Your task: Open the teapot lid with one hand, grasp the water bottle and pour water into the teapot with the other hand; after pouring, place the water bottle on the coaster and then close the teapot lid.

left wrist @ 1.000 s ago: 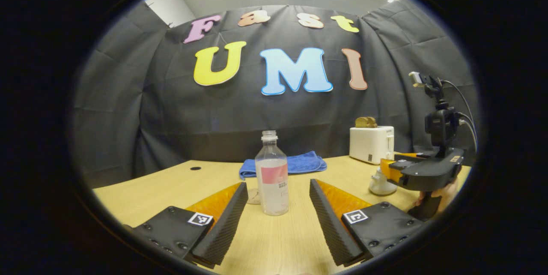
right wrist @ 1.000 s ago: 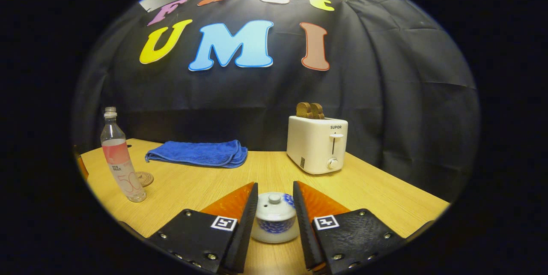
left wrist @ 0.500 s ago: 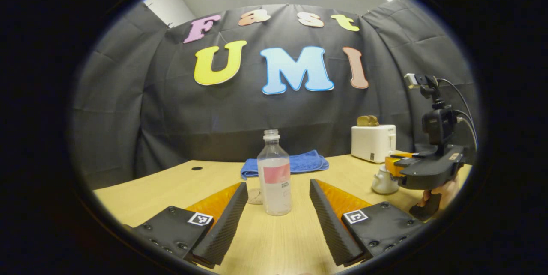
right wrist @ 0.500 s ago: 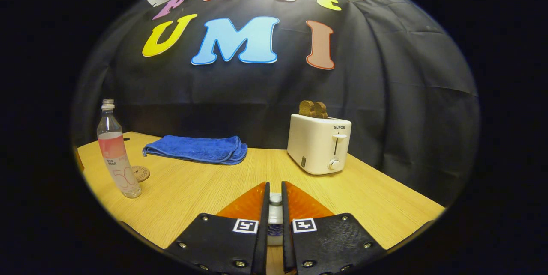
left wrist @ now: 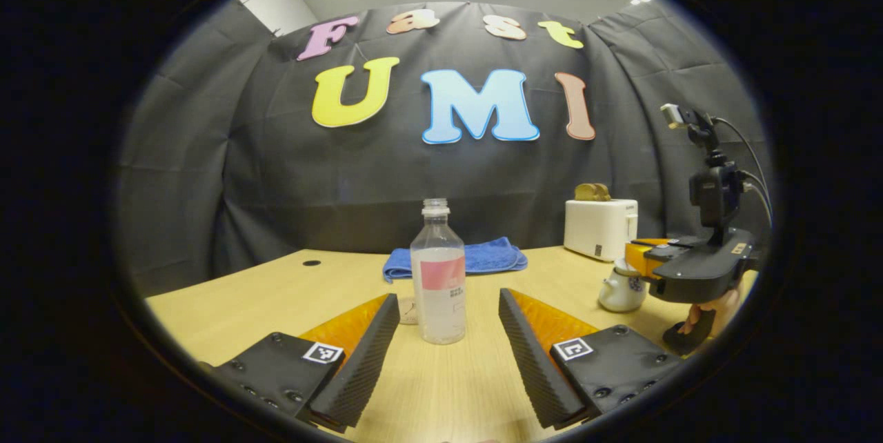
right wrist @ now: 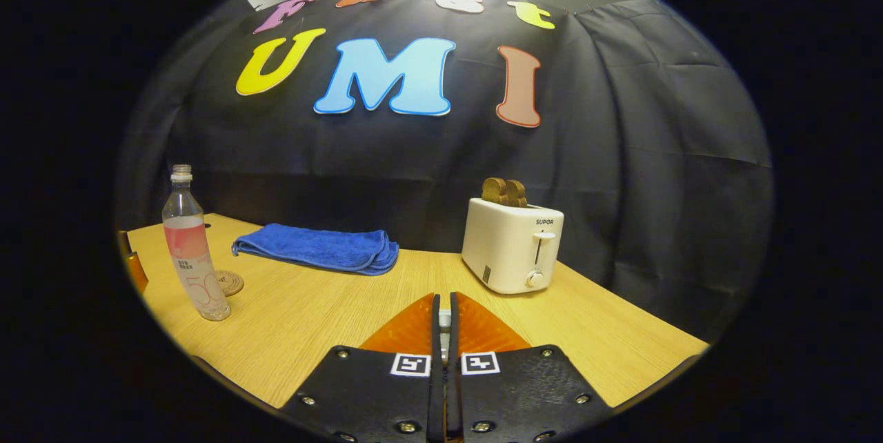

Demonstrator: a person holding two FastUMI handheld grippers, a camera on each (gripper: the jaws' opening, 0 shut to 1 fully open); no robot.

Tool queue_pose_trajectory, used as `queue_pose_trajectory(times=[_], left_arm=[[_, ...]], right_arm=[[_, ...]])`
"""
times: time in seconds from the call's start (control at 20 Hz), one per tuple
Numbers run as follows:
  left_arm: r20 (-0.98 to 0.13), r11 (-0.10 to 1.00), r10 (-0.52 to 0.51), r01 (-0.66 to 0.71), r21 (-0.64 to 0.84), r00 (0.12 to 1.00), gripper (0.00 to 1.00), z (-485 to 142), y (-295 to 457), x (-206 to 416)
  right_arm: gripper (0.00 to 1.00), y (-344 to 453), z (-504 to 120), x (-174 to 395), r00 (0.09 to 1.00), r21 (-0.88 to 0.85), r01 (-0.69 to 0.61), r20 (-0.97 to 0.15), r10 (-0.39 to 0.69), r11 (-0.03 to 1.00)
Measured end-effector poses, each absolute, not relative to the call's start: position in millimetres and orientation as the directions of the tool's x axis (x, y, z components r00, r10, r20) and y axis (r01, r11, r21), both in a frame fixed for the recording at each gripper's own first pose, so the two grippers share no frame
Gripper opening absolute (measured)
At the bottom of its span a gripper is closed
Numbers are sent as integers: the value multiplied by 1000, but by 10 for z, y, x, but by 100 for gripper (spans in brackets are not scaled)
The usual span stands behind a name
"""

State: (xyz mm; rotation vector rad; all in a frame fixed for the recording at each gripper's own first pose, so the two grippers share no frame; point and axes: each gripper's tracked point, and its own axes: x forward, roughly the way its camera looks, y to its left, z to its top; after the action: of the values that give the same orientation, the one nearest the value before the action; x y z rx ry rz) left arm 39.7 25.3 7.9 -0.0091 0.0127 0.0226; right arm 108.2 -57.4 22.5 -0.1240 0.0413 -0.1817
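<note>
Pale wooden bench [left wrist: 227, 291] ran under a dark cloth wall, and going left to right in the left gripper view it carried the water bottle [left wrist: 439, 274], uncapped and upright, with the coaster [left wrist: 408, 310] just behind its left side, a folded blue towel [left wrist: 486, 257], a white toaster [left wrist: 600, 229] and the small teapot [left wrist: 621, 289]. The left gripper [left wrist: 448, 343] had its fingers wide apart, empty, the bottle standing between and beyond their tips. The right gripper [right wrist: 443, 332] had its fingers nearly together on a slim pale piece, which I judged to be the teapot lid's knob [right wrist: 444, 324]; in the left gripper view it sat over the pot. To lift well, the lid should rise straight up and then sit clear of the opening, while the left fingers advance to flank the bottle's waist. Half a second before, the teapot's body showed below the right fingers; it was now hidden behind them, and the toaster sat lower in that view.
</note>
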Motion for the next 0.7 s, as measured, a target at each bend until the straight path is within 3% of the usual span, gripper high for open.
queue_pose_trajectory(times=[0.45, 0.7], left_arm=[[-12, 1000, 27, -27, -13, 1000, 100, 58, 300, 683], [-70, 998, 23, -27, -59, 997, 100, -99, 347, 990]], right_arm=[[2, -417, 404, 760, 993, -114, 116, 21, -114, 987], [2, -317, 463, 541, 997, -110, 70, 44, -65, 992]])
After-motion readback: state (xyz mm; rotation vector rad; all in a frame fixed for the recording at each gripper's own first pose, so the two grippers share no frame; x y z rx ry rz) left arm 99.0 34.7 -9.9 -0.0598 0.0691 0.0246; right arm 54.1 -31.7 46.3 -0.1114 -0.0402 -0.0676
